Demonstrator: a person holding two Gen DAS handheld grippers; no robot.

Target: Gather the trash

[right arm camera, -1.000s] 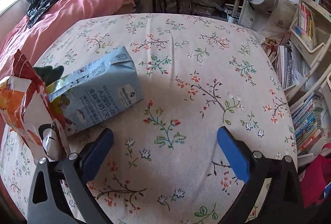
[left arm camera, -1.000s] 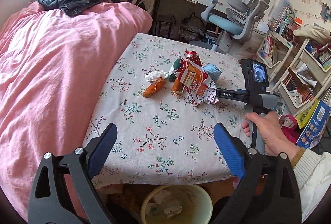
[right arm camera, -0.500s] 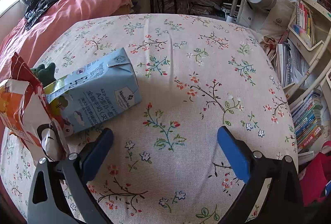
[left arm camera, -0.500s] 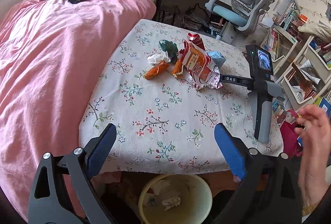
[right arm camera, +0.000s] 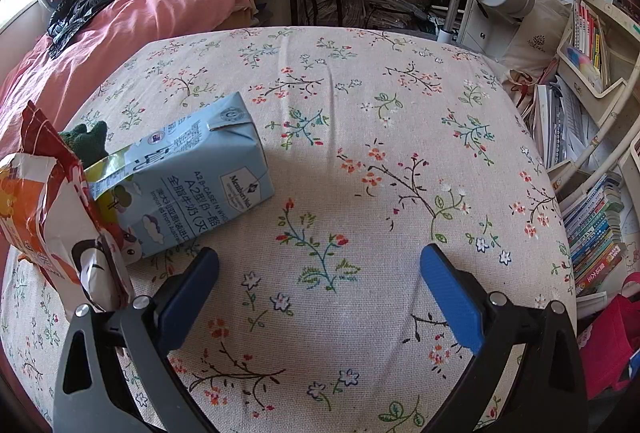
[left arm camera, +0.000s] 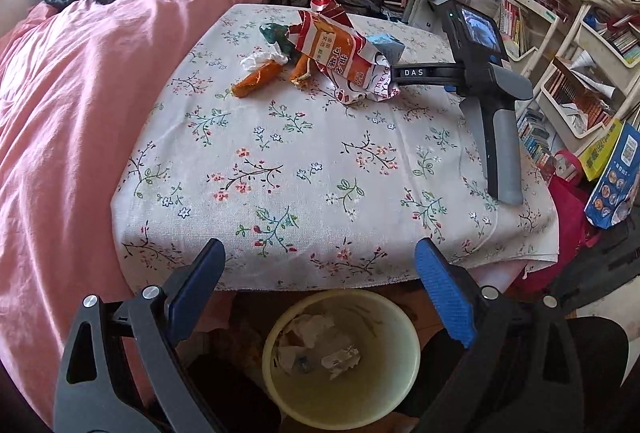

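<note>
- The square table draped in a white flower-printed cloth (left arm camera: 304, 169) stands against the bed's pink quilt (left arm camera: 72, 105); every piece of trash lies at the table's far end as my left camera sees it.
- The round pale-yellow plastic bin (left arm camera: 408, 365) stands on the floor under the table's near edge, right below my left gripper (left arm camera: 318, 293), with crumpled paper scraps inside.
- My left gripper hangs above that bin, blue pads spread wide, nothing between them.
- My right gripper (right arm camera: 318, 287) lies on the cloth with no hand on its grey handle; its jaws gape apart, empty, just beside the carton.
- The torn orange-and-red foil snack bag (left arm camera: 340, 53) lies crumpled, its long axis slanting from the far edge down toward my right gripper's nose, which it touches.
- The light-blue milk carton (right arm camera: 188, 181) lies on its side, long axis diagonal, folded end toward the table's middle, other end tucked under the bag.
- An orange snack wrapper (left arm camera: 256, 79) lies slanted beside a white tissue wad (left arm camera: 252, 60).
- A dark-green crumpled scrap (left arm camera: 276, 33) sits behind the bag.
</note>
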